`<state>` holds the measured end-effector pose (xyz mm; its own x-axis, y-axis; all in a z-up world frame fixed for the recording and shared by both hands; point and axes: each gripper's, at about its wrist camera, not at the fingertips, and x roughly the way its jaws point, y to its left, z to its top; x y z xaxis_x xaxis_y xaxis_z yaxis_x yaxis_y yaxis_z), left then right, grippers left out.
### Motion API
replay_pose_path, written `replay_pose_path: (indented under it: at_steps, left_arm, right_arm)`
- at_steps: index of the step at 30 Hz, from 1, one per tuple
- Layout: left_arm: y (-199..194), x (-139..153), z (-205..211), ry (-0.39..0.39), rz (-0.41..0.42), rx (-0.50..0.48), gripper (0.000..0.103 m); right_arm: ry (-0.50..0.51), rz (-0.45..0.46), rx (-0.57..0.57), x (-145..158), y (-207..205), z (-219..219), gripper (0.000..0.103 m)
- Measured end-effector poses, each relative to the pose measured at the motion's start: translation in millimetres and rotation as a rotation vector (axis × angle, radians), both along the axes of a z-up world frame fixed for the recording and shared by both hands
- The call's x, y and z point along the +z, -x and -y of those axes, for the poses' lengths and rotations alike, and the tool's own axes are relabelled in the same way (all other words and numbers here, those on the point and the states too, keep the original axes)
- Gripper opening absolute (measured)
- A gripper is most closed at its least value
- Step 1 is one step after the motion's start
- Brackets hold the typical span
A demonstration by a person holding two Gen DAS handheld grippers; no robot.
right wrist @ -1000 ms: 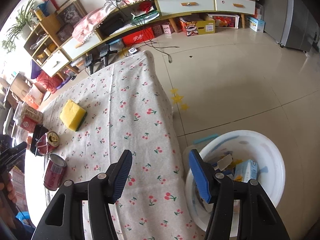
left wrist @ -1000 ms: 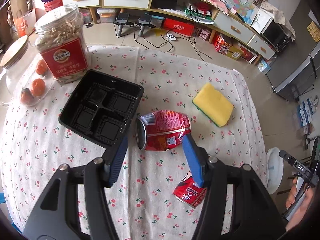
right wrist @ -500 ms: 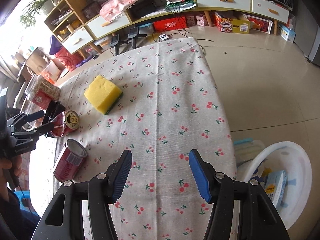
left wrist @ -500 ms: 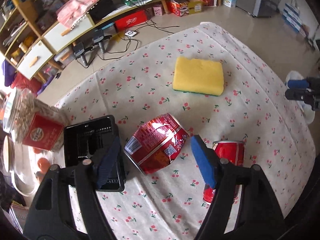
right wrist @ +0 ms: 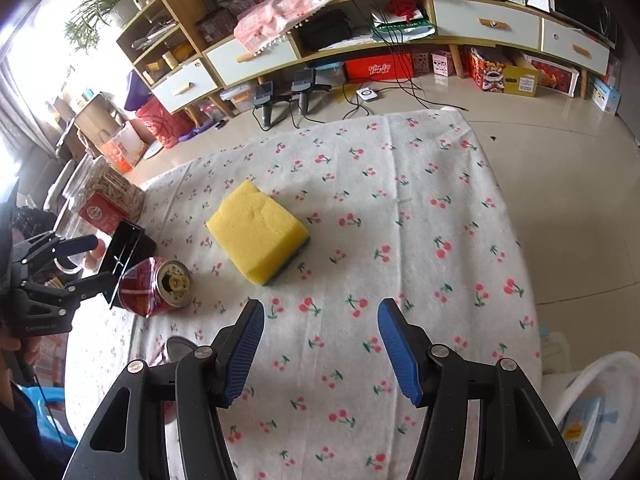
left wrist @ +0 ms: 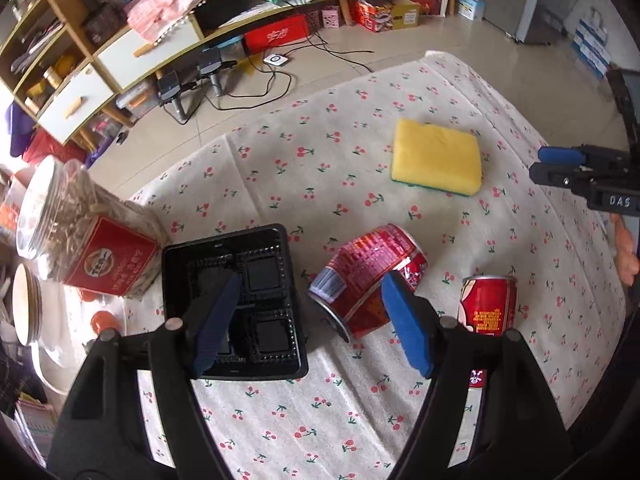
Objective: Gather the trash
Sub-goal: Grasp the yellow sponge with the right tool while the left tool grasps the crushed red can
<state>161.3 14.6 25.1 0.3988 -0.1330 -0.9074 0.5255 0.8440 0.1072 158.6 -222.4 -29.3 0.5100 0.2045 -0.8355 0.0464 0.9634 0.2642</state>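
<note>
Jaws apart and empty, the left gripper (left wrist: 310, 322) hovers over a crushed red can (left wrist: 366, 278) lying beside a black tray (left wrist: 236, 300) on the desk (left wrist: 320, 168); right gripper (right wrist: 320, 346) likewise gapes.

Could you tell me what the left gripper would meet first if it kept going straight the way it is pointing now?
Most likely the crushed red can lying on its side on the tablecloth. It sits just ahead of the open left gripper, nearer its right finger. Depth is hard to judge in the fisheye view, so it could graze the black tray instead.
</note>
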Motion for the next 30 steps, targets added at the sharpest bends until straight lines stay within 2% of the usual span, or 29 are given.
replay_pose_path:
  at_steps: [2,7,14,15,16,20,24,28,30]
  left_arm:
    - [-2,-1,-8,0.019,-0.012,0.024,0.074]
    - [4,-6,-12,0.005,-0.004,0.007,0.074]
    - [8,-11,2,-0.011,0.007,-0.090,0.074]
    - [7,-12,4,-0.015,0.009,-0.101,0.074]
    - [6,-12,7,-0.018,0.012,-0.109,0.074]
    - [7,-14,21,-0.020,0.020,-0.175,0.074]
    - [13,-17,36,-0.028,0.005,-0.256,0.074]
    - [13,-26,46,-0.057,-0.017,-0.287,0.074]
    - [14,-32,50,-0.090,-0.026,-0.306,0.074]
  right_arm:
    - [0.010,0.015,0.022,-3,-15,-10,0.061]
    - [0.065,0.051,0.086,-11,-50,-37,0.080]
    - [0.109,0.044,0.104,-32,-78,-60,0.082]
    - [0.117,0.042,0.114,-36,-77,-63,0.078]
    - [0.101,0.048,0.130,-38,-77,-65,0.064]
    - [0.118,0.059,0.137,-32,-71,-67,0.056]
    - [0.113,0.056,0.131,-25,-64,-62,0.040]
    - [0.094,0.053,0.132,-16,-55,-55,0.025]
    - [0.098,0.055,0.141,-13,-50,-56,0.022]
